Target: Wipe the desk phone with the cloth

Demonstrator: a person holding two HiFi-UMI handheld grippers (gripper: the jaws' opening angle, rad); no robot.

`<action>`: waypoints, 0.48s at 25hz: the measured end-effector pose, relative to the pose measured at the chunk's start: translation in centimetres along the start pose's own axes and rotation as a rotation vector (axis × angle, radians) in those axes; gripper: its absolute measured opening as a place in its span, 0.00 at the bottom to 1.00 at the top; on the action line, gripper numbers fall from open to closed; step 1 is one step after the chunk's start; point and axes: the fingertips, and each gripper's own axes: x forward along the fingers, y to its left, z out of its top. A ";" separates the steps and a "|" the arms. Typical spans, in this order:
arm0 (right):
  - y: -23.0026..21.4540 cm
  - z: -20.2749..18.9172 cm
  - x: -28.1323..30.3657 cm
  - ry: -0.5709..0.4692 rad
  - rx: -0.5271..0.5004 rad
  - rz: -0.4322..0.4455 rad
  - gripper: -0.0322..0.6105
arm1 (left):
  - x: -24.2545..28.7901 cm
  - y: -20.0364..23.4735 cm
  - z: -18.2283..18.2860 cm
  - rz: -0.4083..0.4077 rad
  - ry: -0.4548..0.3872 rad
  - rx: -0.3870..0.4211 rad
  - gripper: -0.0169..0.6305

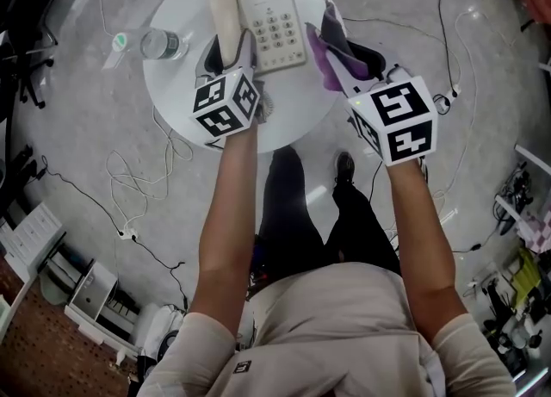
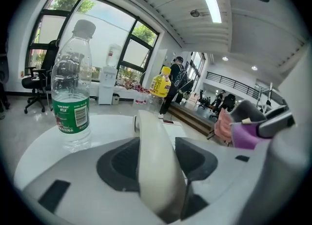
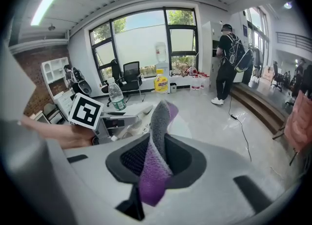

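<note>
The desk phone point(image 1: 274, 25) lies at the upper centre of the head view on the round white counter point(image 1: 297, 120). The left gripper point(image 2: 157, 168) is clamped on its cream handset point(image 2: 148, 136), left of the keypad. I judge this steadies the phone or readies the handset to come off the cradle; whether it is lifted I cannot tell. The right gripper point(image 3: 155, 163) pinches the purple-and-grey cloth point(image 3: 158, 121), with a loose end standing past the jaws as a free wiping edge, just right of the phone. A water bottle point(image 1: 164, 44) stands near the counter's left edge, out of the way.
</note>
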 end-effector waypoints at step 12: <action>3.8 -5.3 2.7 0.096 0.004 0.074 0.17 | 1.1 0.4 -2.1 0.045 0.010 -0.031 0.36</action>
